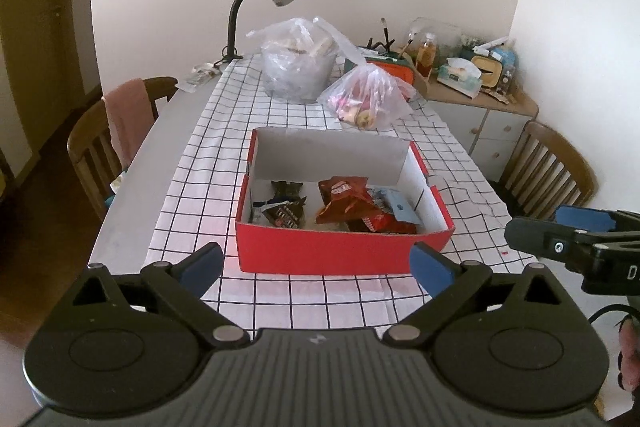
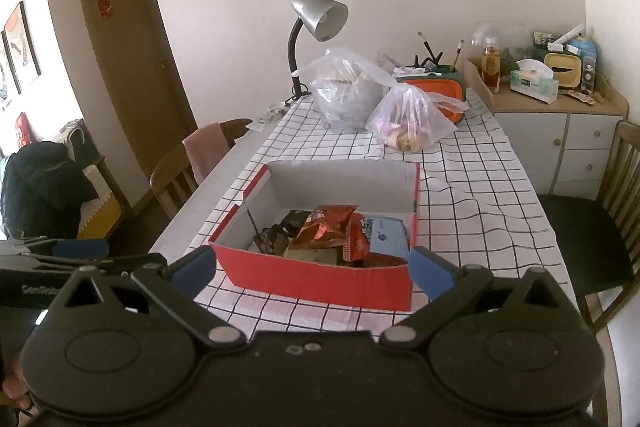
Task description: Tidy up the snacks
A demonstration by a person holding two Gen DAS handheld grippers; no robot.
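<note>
Both grippers, left gripper (image 1: 318,263) and right gripper (image 2: 312,269), are hanging wide open and empty; snack packets (image 1: 346,205) are lying in red box (image 1: 344,253), two plastic bags (image 1: 370,95) apparently waiting unsorted.

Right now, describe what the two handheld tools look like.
Both match. The left tool and right tool have matte black bodies with a ribbed top, two round side discs, black linkage arms on silver pivot pins, and blue fingertip pads. White lettering marks each tool's side, too cropped to read. A dark cable trails beside the right one.
</note>
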